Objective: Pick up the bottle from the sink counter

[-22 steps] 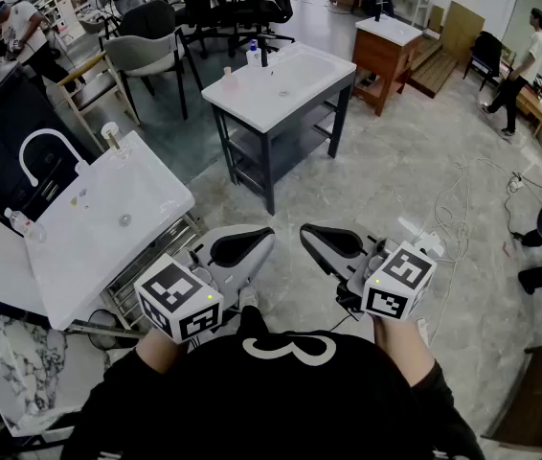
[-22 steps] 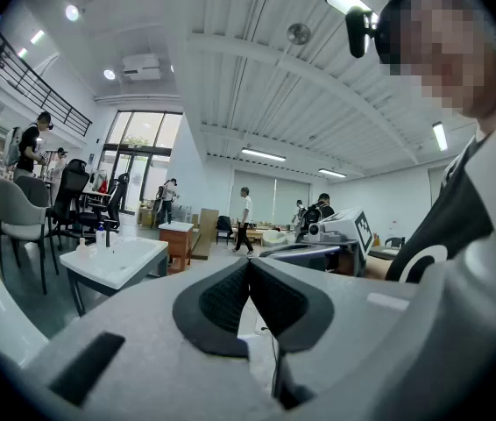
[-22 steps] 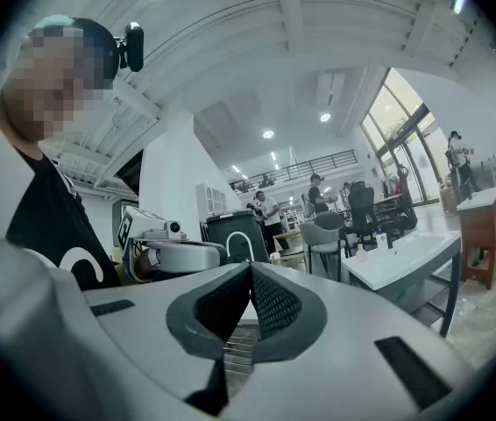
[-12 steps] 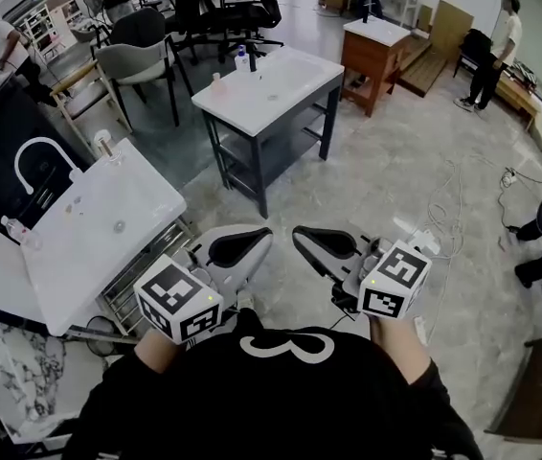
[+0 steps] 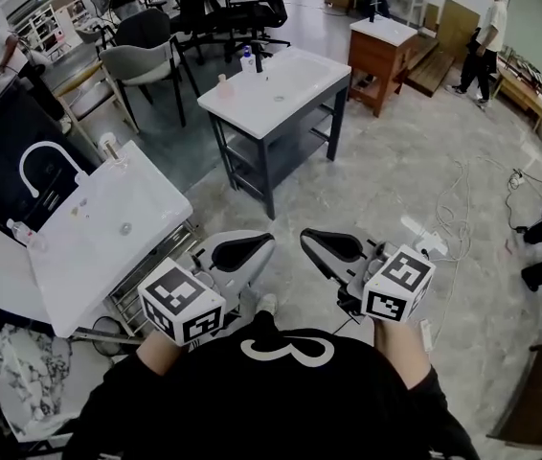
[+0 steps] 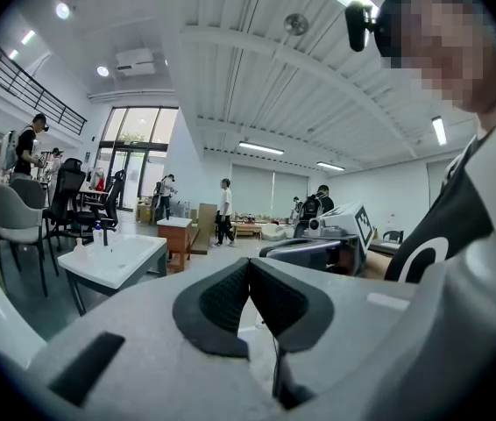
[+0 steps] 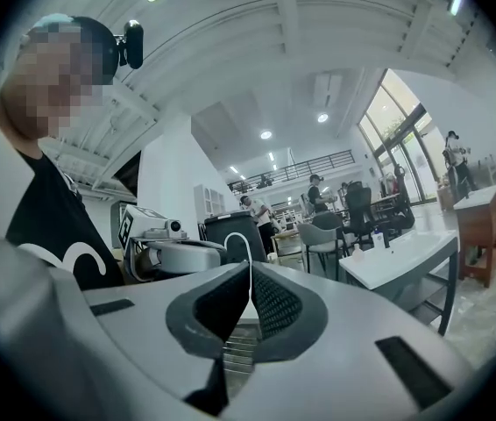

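The sink counter is a white basin top on a dark frame, standing in the middle of the room a few steps ahead of me. A white bottle with a blue cap stands at its far left corner by a black tap, and a small pinkish bottle stands near the left edge. My left gripper and right gripper are held close to my body, far short of the counter, both shut with nothing in them. The left gripper view shows the counter and the bottle at the left beyond its closed jaws; the right gripper view shows the counter.
A second white sink with a white arched tap stands close at my left, with small bottles on its rim. Chairs stand behind the counter, a wooden vanity at the back right. Cables lie on the floor; people stand around.
Both grippers stay shut and level in front of my body. The view has shifted slightly. The person at the far right has walked further back.
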The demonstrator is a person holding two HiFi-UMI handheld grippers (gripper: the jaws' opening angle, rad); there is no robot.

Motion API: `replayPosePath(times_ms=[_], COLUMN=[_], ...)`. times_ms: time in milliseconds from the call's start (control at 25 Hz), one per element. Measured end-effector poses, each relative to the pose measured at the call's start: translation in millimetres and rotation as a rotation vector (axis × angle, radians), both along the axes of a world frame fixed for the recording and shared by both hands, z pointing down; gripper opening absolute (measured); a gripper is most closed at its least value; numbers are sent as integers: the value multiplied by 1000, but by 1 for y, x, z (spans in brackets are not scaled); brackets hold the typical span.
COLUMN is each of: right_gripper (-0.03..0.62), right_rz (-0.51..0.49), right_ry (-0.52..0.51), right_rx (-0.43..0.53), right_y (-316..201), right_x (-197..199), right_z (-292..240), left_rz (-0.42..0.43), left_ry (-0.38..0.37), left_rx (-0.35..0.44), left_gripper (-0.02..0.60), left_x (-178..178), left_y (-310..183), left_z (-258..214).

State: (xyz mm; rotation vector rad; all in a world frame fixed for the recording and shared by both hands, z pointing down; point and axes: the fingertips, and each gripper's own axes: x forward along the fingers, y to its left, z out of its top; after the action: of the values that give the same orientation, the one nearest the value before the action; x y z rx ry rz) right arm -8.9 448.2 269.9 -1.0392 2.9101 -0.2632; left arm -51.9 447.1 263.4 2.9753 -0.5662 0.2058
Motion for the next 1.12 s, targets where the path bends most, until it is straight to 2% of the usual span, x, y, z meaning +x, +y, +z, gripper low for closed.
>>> replayPosePath(times_ms=[200, 600, 880, 1120], right_gripper=[15, 15, 15, 15], right_rz=[-35, 39, 52, 71], right_ry=[13, -14, 30, 61], right_rx=[-28, -105, -115, -87], right_y=[-26, -131, -213, -254], right_x=[-22, -19, -36, -48], right_z=[15, 32, 30, 24], left_rz=[-19, -3, -5, 40], left_ry=[-33, -50, 5, 10], left_rx=[-41, -120, -129, -139], left_gripper=[15, 15, 15, 15], left_x=[-15, -29, -49, -55], left_y=[-29, -130, -223, -266], left_z=[14, 36, 34, 34])
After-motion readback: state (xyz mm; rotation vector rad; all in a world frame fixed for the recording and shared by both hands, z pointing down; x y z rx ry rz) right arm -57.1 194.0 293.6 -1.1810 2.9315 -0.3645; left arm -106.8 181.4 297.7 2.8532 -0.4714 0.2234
